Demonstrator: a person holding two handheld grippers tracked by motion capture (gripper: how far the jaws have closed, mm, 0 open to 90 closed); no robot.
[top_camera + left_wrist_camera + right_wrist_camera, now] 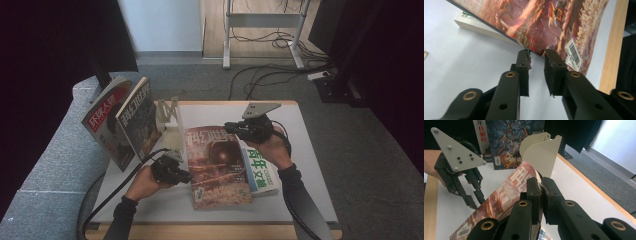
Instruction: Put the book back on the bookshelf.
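Red-brown and glossy, the magazine [216, 167] lies tilted on the white table [305, 165], its right side resting on a green-lettered book [262, 169]. At its top edge the right gripper [541, 185] is clenched on the cover, lifting that end. The left gripper [537, 55] sits at the magazine's left edge with a gap between its pads; whether they touch the cover is hard to tell. Behind stands a cream bookend [167, 116] with two upright magazines [125, 120]
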